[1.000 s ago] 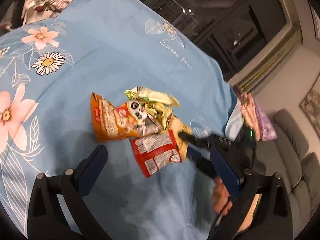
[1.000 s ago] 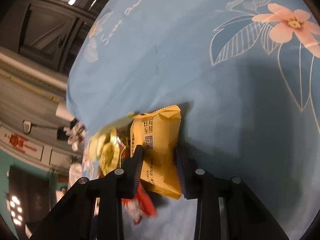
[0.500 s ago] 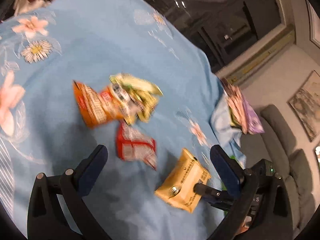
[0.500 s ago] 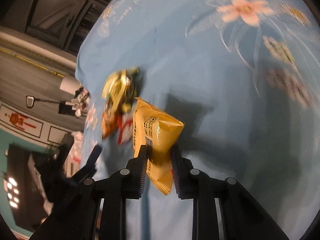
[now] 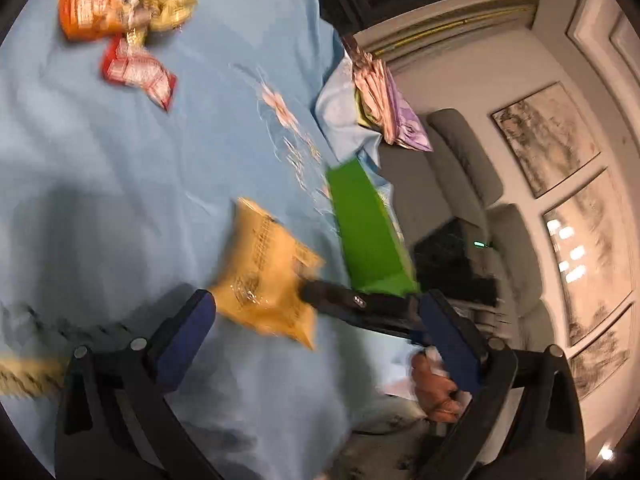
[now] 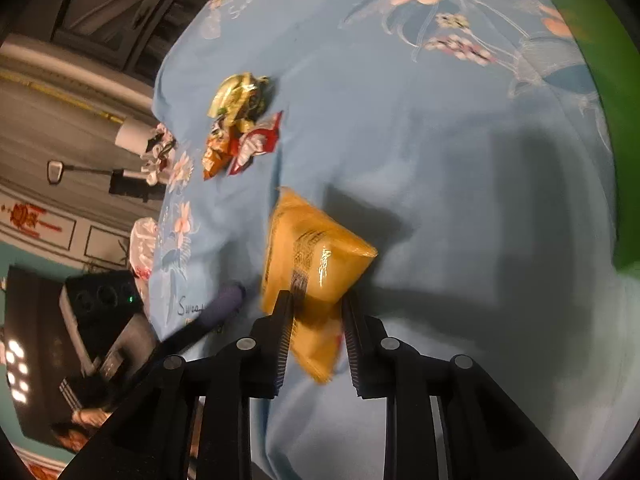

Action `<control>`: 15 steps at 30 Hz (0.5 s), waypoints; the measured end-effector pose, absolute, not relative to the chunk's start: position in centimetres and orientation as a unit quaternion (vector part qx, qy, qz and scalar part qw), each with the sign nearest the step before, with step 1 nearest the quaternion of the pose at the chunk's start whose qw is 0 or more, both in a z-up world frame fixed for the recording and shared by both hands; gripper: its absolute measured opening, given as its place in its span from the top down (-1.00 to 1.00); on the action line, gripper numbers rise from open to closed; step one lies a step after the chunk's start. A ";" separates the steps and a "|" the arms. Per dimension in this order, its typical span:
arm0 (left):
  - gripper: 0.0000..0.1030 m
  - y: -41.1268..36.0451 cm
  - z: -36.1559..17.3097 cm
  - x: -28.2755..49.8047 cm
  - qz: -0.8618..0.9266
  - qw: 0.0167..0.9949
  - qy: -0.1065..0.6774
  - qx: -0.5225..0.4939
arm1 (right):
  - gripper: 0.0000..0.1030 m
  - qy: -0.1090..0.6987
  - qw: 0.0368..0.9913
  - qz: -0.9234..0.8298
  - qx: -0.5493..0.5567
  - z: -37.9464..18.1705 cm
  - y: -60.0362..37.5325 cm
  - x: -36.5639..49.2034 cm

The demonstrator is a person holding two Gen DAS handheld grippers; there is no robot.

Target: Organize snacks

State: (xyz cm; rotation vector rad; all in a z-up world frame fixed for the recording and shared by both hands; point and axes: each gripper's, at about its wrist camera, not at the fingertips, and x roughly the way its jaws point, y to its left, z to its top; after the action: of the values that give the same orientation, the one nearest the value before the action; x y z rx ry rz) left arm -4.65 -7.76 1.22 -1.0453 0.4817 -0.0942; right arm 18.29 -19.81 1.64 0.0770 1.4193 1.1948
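Note:
My right gripper [image 6: 316, 312] is shut on the lower end of a yellow snack packet [image 6: 312, 264] and holds it lifted over the blue flowered cloth [image 6: 440, 160]. In the left wrist view the same packet [image 5: 264, 276] hangs between my left gripper's spread fingers, with the right gripper [image 5: 310, 290] clamped on its right edge. My left gripper [image 5: 320, 320] is open and touches nothing. A pile of orange, green and red packets [image 5: 120, 28] lies far off at the upper left, also seen from the right wrist as a pile [image 6: 236, 128]. An open green box [image 5: 368, 232] stands just right of the held packet.
Pink and purple packets [image 5: 384, 108] are stacked at the cloth's far edge. The green box [image 6: 600, 100] fills the right rim of the right wrist view. A grey sofa [image 5: 480, 200] and a dark device [image 5: 452, 256] lie beyond the table. A yellowish packet edge [image 5: 24, 376] shows at lower left.
The right gripper lifted the yellow packet off the pile and carried it toward the green box. The left gripper swung right, so the pile has slid to the upper left of its view.

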 end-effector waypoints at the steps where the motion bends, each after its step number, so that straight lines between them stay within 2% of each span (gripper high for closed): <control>1: -0.99 -8.0 1.2 -4.9 -0.039 0.837 0.220 -0.500 | 0.48 0.615 0.598 0.513 0.041 1.4 -19.9 18.8; 4: -0.99 -8.5 1.1 -5.7 -0.055 0.827 0.198 -0.523 | 0.44 0.614 0.600 0.509 0.062 1.4 -20.5 19.7; 6: -0.99 -8.8 0.8 -5.7 -0.065 0.821 0.193 -0.534 | 0.01 0.618 0.596 0.505 0.083 1.2 -20.8 20.5; 8: -0.98 -9.3 0.8 -5.1 -0.052 0.824 0.209 -0.523 | -0.15 0.628 0.584 0.504 0.105 0.5 -20.4 21.0; 15: -0.97 -10.5 1.1 -3.2 0.020 0.840 0.269 -0.471 | -0.15 0.635 0.568 0.509 0.121 -0.3 -18.9 21.0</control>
State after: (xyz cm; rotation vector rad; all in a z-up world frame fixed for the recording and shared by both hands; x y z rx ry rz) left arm -3.20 -10.53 1.05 -0.9952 0.5691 0.0433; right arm 20.96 -18.86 -0.35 0.2835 1.4928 1.1966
